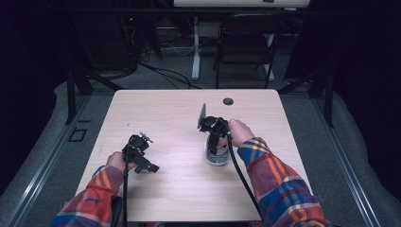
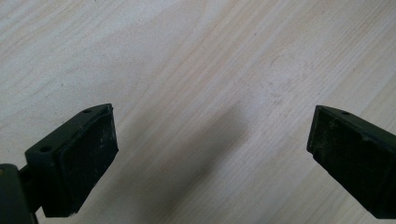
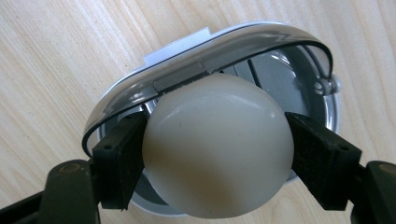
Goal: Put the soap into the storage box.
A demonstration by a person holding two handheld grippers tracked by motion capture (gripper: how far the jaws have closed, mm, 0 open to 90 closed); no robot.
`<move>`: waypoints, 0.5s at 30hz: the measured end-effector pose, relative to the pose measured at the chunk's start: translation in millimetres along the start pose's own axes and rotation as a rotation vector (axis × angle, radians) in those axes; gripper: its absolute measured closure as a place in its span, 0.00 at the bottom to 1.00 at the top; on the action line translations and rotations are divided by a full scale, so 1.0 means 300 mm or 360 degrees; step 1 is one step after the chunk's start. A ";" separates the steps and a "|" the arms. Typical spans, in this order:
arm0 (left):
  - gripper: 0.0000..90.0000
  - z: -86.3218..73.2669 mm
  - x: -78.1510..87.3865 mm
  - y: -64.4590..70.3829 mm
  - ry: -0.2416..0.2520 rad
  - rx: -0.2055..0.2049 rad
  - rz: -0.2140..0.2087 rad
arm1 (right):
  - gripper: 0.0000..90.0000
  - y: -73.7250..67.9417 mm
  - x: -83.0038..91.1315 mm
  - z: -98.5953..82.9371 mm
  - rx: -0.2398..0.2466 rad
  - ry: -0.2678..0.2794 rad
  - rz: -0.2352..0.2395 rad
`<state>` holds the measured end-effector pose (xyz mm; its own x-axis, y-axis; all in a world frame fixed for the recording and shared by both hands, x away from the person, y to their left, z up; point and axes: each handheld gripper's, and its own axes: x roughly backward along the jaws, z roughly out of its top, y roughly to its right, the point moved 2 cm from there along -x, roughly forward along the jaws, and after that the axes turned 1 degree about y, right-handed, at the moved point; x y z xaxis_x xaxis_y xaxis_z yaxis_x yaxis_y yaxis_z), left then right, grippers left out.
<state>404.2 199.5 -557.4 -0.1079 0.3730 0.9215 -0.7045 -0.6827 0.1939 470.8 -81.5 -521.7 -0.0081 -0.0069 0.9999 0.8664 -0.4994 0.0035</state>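
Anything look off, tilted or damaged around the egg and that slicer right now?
Nothing stands out. The right gripper holds the pale egg whole and uncracked between its jaws, right at the open grey egg slicer, which sits flat on the table. The left gripper is open over bare wood.

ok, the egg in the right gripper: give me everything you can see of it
The egg is cream-white, smooth and slightly glossy, with no crack visible on the side shown. The right gripper clamps it, one black pad on each flank. It sits directly over a grey and white egg slicer whose hinged frame is raised behind it; whether its underside already rests in the slicer's cradle is hidden. In the high view the gripper covers it, at the table's right-centre.
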 end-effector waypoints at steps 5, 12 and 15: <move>0.02 0.000 0.001 0.000 -0.0001 -0.0001 0.0002 | 0.26 0.006 -0.005 -0.010 -0.0018 0.0013 0.0011; 0.02 0.000 0.001 0.001 -0.0003 -0.0006 0.0011 | 0.21 0.009 0.028 -0.031 -0.0037 0.0061 0.0001; 0.02 0.000 0.001 0.002 -0.0001 -0.0006 0.0013 | 0.19 0.010 0.045 -0.044 -0.0043 0.0096 -0.0020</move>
<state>403.9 199.2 -556.9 -0.1131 0.3669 0.9234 -0.7063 -0.6833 0.1850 466.5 -94.5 -508.5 -0.0498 -0.0524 0.9974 0.8522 -0.5230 0.0150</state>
